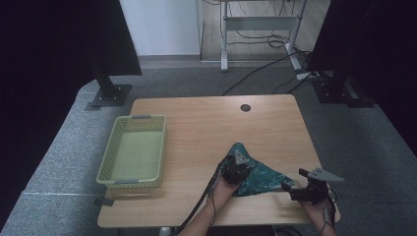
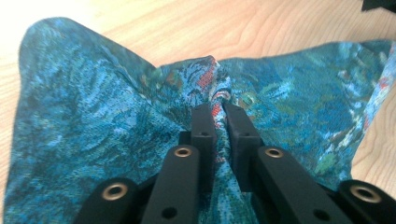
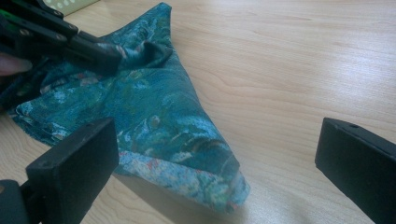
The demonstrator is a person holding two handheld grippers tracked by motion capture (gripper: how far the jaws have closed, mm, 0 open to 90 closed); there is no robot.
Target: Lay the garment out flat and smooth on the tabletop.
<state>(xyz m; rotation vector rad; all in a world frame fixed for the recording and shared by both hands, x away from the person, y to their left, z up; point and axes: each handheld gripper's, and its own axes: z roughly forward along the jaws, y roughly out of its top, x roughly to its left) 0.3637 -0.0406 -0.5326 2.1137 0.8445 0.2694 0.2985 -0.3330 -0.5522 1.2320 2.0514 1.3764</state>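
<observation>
Black fingers (image 2: 205, 135) (left) pinching teal cloth (image 2: 93, 121)

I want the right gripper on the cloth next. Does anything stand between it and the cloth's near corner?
Nothing visible does. The right gripper is open, and only bare table lies before the cloth corner. The left gripper pinches the cloth farther off.
</observation>
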